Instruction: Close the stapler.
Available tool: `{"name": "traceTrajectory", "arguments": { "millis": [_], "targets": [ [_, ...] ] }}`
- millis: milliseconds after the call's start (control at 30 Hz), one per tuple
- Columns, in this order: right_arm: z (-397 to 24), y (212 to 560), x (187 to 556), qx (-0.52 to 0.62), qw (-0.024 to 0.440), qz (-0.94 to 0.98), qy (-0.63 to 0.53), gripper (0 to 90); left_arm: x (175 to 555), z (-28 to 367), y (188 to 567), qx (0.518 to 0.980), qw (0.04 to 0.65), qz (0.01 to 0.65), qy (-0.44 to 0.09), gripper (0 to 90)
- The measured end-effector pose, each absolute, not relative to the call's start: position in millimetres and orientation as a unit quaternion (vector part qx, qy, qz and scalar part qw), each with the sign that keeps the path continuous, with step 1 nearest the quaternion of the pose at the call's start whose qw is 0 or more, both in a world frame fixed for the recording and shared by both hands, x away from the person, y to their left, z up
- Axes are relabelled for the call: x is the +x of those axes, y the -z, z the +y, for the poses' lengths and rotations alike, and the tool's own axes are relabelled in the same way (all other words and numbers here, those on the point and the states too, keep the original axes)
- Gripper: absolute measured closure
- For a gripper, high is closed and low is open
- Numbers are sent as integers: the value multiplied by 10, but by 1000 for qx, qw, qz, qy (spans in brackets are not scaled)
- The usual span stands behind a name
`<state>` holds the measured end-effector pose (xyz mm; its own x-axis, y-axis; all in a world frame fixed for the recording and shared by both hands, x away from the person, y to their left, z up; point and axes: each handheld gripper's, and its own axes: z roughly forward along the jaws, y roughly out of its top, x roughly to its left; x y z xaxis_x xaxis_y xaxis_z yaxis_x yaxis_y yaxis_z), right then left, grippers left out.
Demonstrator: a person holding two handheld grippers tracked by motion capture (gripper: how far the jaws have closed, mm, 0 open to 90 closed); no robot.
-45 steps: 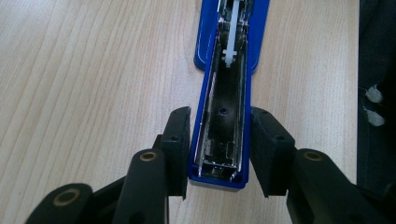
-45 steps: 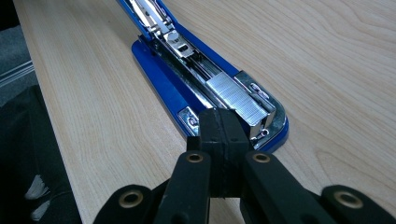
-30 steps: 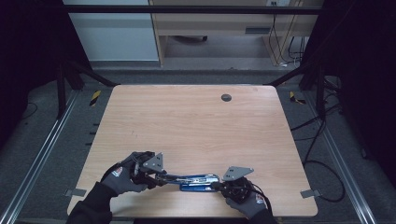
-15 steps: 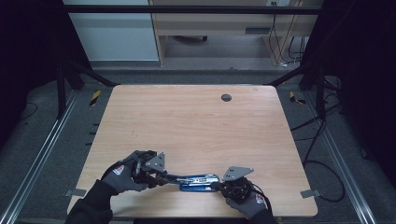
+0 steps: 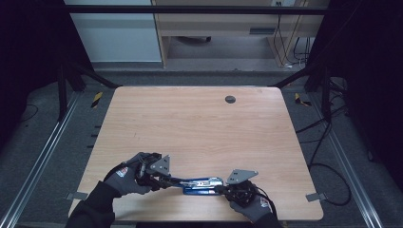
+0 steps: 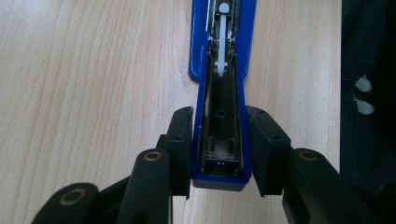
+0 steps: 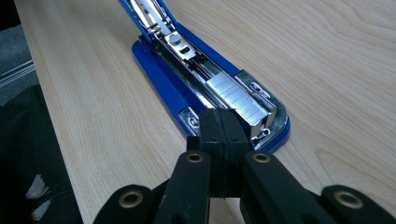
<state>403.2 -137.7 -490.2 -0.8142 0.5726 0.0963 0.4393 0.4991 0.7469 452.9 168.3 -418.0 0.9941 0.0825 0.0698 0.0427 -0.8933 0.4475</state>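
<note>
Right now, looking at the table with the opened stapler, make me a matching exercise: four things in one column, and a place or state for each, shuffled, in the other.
Things:
1. stapler lid
2. strip of staples
3. right gripper
4. round dark cap

Places or states:
A. jaws shut, tips at the front of the stapler base
B. set in the table near its far edge
C. swung open, between the left gripper jaws
D. lying in the metal channel

Pairs: 1-C, 2-D, 3-A, 4-B
</note>
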Motion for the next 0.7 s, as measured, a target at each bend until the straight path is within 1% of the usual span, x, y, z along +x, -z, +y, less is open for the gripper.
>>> {"name": "traceTrajectory", "arguments": {
  "millis": [233, 400, 600, 700],
  "targets": [
    [-1361, 4887, 4020, 289, 81, 865, -402, 900, 4531, 1689, 4184, 971, 233, 33, -43, 638],
    [-1313, 4778, 3984, 280, 89, 848, -441, 900, 4520, 1695, 4191, 970, 235, 34, -44, 639],
    [-1132, 4645, 4010, 275, 95, 826, -482, 900, 4529, 1705, 4197, 970, 238, 35, -42, 639],
    [-1007, 4605, 4033, 272, 87, 818, -499, 900, 4534, 1703, 4196, 970, 237, 34, -41, 639]
  ]
}}
